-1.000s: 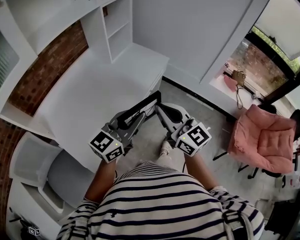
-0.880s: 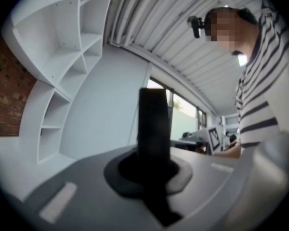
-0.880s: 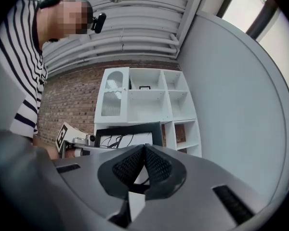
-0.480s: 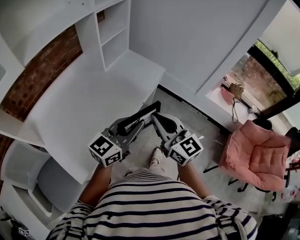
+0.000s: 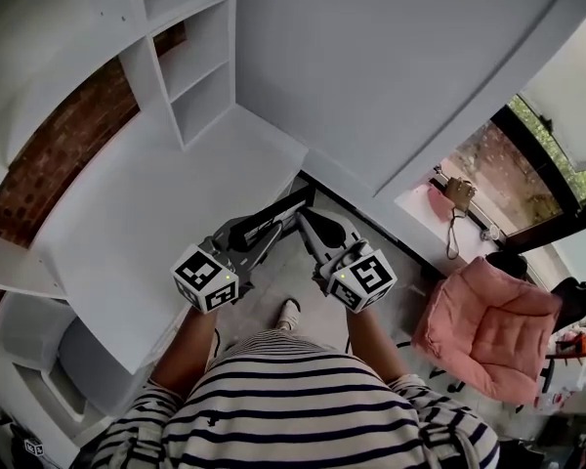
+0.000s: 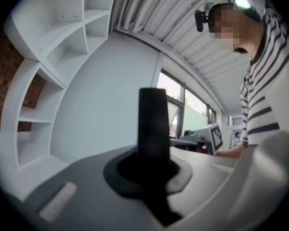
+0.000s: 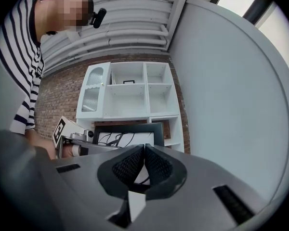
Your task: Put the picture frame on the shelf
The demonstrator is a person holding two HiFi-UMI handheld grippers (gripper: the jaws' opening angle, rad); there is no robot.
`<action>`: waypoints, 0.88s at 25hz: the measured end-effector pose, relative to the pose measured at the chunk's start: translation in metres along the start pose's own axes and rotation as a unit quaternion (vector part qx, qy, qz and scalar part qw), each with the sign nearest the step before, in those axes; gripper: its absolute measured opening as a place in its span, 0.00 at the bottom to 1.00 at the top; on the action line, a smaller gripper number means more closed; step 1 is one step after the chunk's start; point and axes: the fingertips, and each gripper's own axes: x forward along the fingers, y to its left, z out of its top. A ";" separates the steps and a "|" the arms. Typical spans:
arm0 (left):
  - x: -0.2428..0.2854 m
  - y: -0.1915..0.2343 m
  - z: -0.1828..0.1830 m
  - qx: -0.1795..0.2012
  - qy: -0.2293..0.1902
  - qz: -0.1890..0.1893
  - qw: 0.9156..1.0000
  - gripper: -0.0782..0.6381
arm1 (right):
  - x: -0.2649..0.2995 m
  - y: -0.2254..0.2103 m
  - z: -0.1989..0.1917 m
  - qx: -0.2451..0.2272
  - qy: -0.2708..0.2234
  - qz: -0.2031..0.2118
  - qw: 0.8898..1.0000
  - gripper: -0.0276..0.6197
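Note:
A black picture frame (image 5: 273, 215) hangs in the air between my two grippers, over the desk's right edge. My left gripper (image 5: 264, 231) is shut on it; in the left gripper view the frame's dark edge (image 6: 153, 124) stands upright between the jaws of that gripper (image 6: 153, 170). My right gripper (image 5: 306, 225) sits at the frame's right end with its pads together. Beyond the right gripper (image 7: 144, 153), the frame (image 7: 127, 128) shows face on, a white line drawing inside it. Whether the right gripper touches the frame I cannot tell. The white shelf unit (image 5: 190, 66) stands at the desk's back.
A white desk (image 5: 146, 213) lies to the left, and a white chair (image 5: 39, 330) is tucked under its near end. The shelf unit (image 7: 135, 93) has several open compartments. A pink armchair (image 5: 488, 330) stands on the floor at the right, near a window (image 5: 488, 164).
The head view has swung, so the desk and shelf sit lower and further left. Both grippers keep the same hold and stay about where they were in the view.

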 end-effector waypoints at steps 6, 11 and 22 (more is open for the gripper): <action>0.058 0.027 0.013 -0.006 -0.005 0.030 1.000 0.13 | 0.012 -0.061 0.014 -0.043 0.005 0.022 0.999 0.06; 0.093 0.051 0.023 -0.003 0.002 0.056 0.998 0.13 | 0.021 -0.100 0.032 -0.149 0.019 0.035 0.988 0.06; 0.111 0.127 0.049 0.003 0.023 0.103 0.994 0.13 | 0.095 -0.124 0.069 -0.363 0.041 0.073 0.928 0.06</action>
